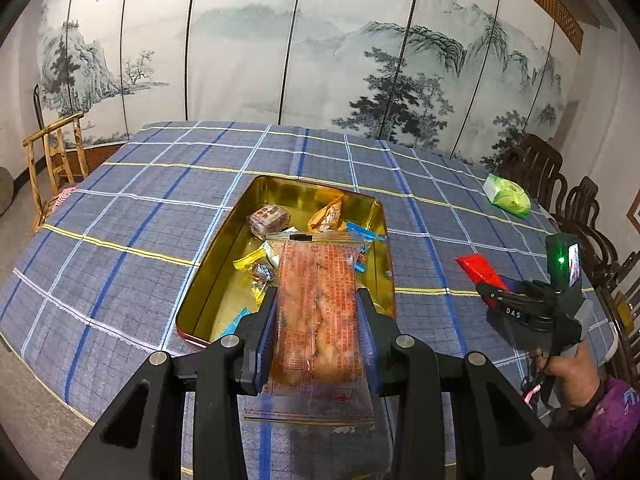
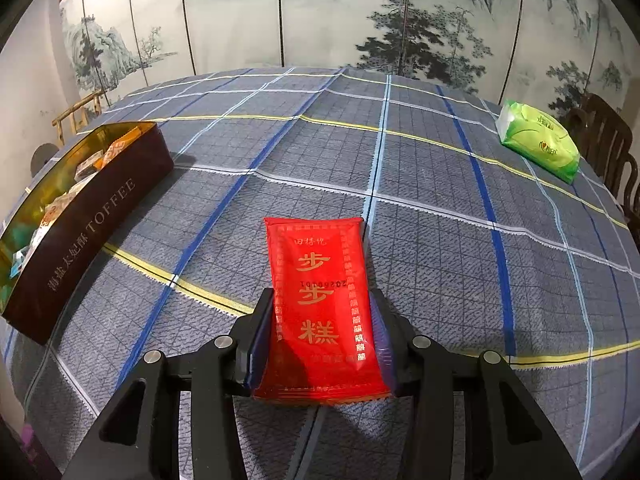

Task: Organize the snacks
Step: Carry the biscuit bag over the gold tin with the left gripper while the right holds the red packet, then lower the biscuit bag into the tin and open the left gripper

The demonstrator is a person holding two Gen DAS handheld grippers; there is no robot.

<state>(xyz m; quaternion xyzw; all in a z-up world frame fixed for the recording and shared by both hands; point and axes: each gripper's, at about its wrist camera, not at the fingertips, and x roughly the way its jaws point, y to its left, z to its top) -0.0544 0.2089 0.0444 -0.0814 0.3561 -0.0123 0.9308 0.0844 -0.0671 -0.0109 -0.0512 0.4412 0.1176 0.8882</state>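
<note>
My left gripper (image 1: 318, 300) is shut on a clear orange snack packet (image 1: 320, 304) and holds it above the near end of an open gold toffee tin (image 1: 216, 272). Several wrapped sweets (image 1: 268, 218) lie inside the tin. My right gripper (image 2: 322, 304) is shut on a red snack packet (image 2: 320, 304) with gold characters, just above the checked tablecloth, to the right of the tin (image 2: 80, 236). The right gripper (image 1: 490, 288) and its red packet (image 1: 480, 270) also show in the left wrist view, right of the tin.
A green tissue pack (image 2: 538, 144) lies at the far right of the table (image 1: 120, 220); it also shows in the left wrist view (image 1: 506, 194). Dark wooden chairs (image 1: 576, 208) stand along the right edge, a light wooden chair (image 1: 56, 156) at the far left. A painted screen stands behind.
</note>
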